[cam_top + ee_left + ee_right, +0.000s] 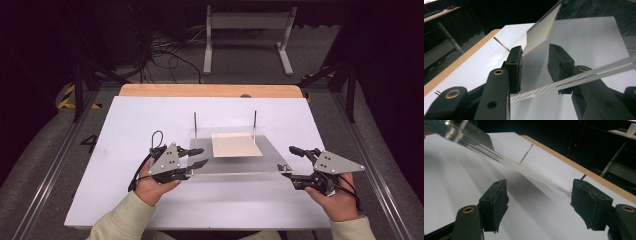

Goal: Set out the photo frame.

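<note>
A clear plastic plate (235, 165) lies mid-table against two thin upright metal pins (195, 122) (255, 120). A beige sheet (235, 145) sits at its middle. My left gripper (201, 156) is at the plate's near left corner. In the left gripper view its jaws (535, 50) stand apart, with the plate's striped edge (599, 72) running across them and no pad pressing on it. My right gripper (292, 161) is open at the near right corner. In the right gripper view the plate's edge (499, 158) slants down between the jaws (539, 183), ending just short of the right pad.
The white board (125, 150) covers the table, with a wooden strip (210, 90) along its far edge. Beyond it a white stand (247, 30) and loose cables (165, 50) are on the floor. Rails (60, 160) run along both sides of the table.
</note>
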A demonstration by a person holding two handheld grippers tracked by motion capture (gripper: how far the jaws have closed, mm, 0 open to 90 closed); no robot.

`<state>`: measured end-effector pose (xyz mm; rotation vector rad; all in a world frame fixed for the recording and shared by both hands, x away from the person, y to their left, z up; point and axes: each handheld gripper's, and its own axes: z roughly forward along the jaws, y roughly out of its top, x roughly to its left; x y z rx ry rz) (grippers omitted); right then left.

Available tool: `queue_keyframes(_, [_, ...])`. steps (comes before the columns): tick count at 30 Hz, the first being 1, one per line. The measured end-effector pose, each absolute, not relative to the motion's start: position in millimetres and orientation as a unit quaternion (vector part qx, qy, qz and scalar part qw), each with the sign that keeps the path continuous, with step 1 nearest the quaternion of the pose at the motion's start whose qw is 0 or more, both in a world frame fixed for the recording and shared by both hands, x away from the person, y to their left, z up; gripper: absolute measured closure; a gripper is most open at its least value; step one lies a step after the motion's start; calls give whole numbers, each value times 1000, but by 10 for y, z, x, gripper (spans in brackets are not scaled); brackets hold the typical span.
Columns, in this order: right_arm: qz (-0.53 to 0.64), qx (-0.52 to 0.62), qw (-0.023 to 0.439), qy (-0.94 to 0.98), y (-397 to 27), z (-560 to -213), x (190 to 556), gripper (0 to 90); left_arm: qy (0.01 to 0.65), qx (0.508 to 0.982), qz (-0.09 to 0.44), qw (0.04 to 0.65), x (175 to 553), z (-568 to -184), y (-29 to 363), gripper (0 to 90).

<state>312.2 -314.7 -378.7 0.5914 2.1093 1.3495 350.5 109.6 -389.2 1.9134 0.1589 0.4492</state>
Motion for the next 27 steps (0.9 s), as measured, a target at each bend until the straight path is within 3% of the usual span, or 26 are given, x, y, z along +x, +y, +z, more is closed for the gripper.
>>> queue_keyframes(12, [500,193,310,785,-2984,-3830,3340,346,70,808,190,554,3509,-3891,1097,625])
queue_keyframes(27, [529,172,267,787,-2817,-3953,3548,503,86,802,188,560,3578,-3959,1062,605])
